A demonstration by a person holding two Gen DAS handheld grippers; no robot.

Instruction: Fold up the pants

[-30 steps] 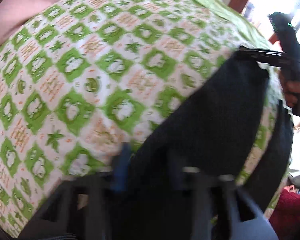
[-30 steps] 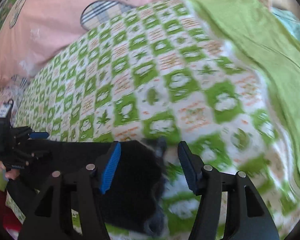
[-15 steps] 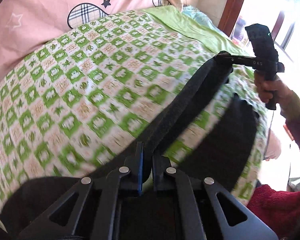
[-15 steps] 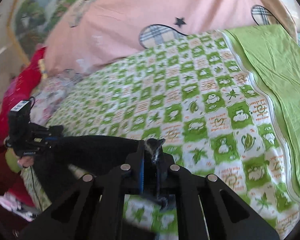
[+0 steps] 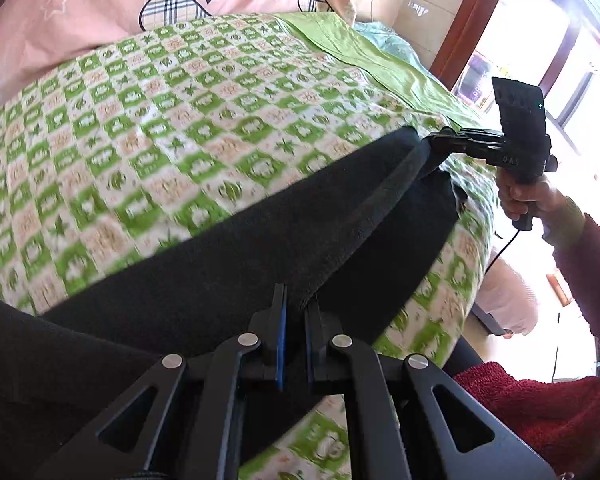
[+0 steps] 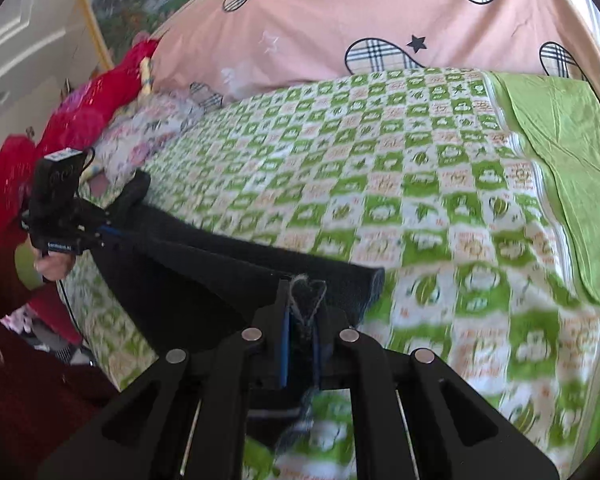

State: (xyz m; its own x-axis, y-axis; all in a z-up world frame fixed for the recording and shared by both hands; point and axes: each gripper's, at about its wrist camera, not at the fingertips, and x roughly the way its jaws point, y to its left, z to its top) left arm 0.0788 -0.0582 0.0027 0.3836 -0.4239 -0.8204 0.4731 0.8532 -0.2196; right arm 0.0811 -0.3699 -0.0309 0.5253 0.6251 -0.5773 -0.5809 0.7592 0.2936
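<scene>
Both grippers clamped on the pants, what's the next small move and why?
Probably carry the pinched edge across and lay it on the far edge: the left gripper and right gripper are shut on the black pants, whose lifted edge stretches taut over the bedsheet.

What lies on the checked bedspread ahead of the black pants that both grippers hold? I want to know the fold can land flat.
Nothing visible does. The left gripper and the right gripper are each shut on the black pants, and the checked bedspread ahead shows bare up to the pink quilt.
</scene>
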